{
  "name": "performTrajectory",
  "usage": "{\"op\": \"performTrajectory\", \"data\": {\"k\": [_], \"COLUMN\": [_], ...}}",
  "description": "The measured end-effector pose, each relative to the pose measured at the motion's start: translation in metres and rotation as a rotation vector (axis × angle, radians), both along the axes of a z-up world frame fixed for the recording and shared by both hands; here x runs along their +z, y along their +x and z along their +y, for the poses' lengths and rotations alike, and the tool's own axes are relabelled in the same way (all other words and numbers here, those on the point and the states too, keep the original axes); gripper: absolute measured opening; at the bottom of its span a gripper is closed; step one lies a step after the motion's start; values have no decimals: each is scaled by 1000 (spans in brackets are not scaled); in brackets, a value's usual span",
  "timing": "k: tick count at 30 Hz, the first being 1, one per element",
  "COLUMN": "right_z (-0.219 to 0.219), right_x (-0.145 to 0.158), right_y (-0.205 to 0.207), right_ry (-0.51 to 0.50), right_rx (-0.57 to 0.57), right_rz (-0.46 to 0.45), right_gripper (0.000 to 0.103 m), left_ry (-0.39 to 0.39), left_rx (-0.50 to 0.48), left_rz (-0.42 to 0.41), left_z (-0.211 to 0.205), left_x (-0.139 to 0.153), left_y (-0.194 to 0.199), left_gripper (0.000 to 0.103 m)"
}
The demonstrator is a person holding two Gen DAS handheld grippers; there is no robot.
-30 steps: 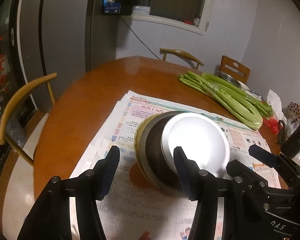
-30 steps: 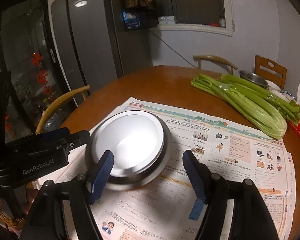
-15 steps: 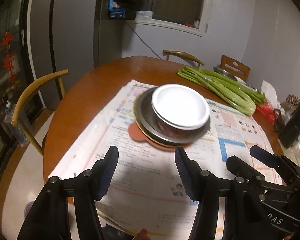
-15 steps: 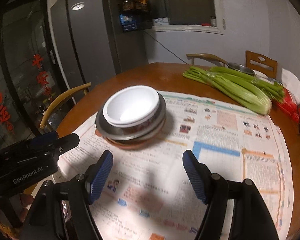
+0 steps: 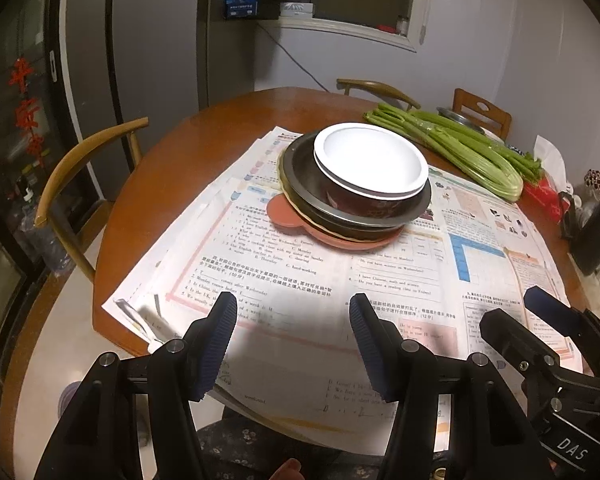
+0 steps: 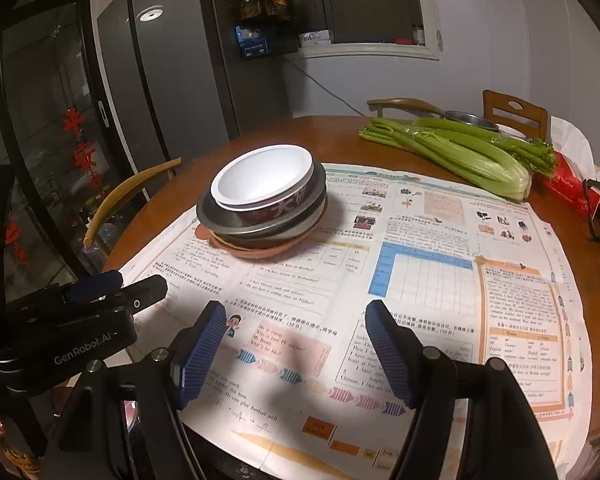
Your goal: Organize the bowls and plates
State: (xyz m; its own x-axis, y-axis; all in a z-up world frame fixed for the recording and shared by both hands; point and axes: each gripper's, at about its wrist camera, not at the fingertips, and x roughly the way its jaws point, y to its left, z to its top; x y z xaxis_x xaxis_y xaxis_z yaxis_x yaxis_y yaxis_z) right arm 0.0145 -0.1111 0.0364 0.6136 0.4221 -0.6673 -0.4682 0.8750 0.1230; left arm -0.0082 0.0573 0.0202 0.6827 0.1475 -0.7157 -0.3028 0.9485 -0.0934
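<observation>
Bowls (image 5: 370, 162) stacked on newspaper (image 6: 420, 248), bench (image 5: 188, 152) beneath, "GenRobot.AI" on left hand-held gripper (image 5: 293, 312), both jaws apart, empty, right hand-held gripper (image 6: 294, 316)

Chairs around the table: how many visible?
3: one curved-back chair at the table's left edge, another curved-back chair at the far side, a slatted wooden chair far right. Others may be hidden.

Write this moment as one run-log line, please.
left gripper: open, empty | right gripper: open, empty | white-lined dark bowl: tops stacked dishes on printed paper sheets
</observation>
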Motion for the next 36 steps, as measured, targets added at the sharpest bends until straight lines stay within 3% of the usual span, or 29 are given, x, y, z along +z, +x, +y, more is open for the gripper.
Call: {"op": "performTrajectory", "data": {"k": [36], "right_z": [5], "right_x": [2], "right_y": [-16], "right_ry": [-37], "right_rx": [-15], "right_rz": [5], "right_gripper": [72], "left_ry": [-2], "left_rx": [-39], "left_rz": [-22], "left_z": [-1], "left_x": [6], "left_y": [-12], "left_gripper": [60]}}
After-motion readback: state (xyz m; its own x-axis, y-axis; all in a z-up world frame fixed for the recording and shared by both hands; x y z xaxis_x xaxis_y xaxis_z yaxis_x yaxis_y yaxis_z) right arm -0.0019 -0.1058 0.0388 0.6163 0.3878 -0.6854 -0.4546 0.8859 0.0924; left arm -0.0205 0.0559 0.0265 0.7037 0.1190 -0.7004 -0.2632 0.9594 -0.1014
